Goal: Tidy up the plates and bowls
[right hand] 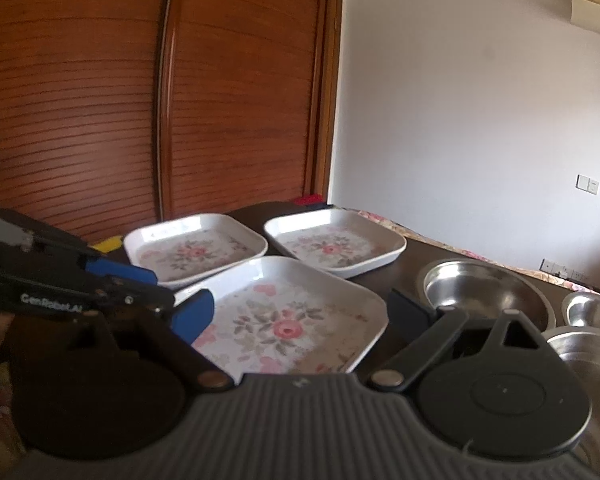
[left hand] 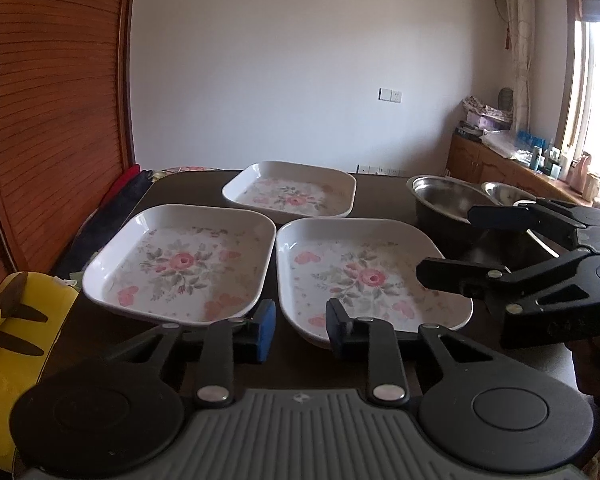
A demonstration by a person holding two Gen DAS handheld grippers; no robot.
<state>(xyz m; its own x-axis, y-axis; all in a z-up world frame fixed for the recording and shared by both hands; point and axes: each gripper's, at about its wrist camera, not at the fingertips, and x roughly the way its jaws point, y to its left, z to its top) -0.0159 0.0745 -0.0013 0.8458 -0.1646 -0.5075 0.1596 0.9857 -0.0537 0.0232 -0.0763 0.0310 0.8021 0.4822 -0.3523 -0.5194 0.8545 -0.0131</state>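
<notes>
Three white square plates with pink rose prints lie on a dark table: a near-left plate (left hand: 180, 264), a near-right plate (left hand: 364, 276) and a far plate (left hand: 292, 190). Steel bowls (left hand: 444, 196) stand at the right. My left gripper (left hand: 300, 330) is open and empty, just in front of the gap between the two near plates. My right gripper (left hand: 446, 244) is open and empty, over the right edge of the near-right plate. In the right wrist view my right gripper (right hand: 300, 312) straddles the near-right plate (right hand: 288, 320), with the left gripper (right hand: 156, 292) at the left.
A wooden slatted wardrobe (left hand: 52, 120) stands left of the table. A yellow plush toy (left hand: 8, 344) and dark clothes (left hand: 116, 208) lie by the table's left edge. A cluttered wooden cabinet (left hand: 512, 164) runs under the window at the right. Three steel bowls (right hand: 480, 292) crowd the table's right part.
</notes>
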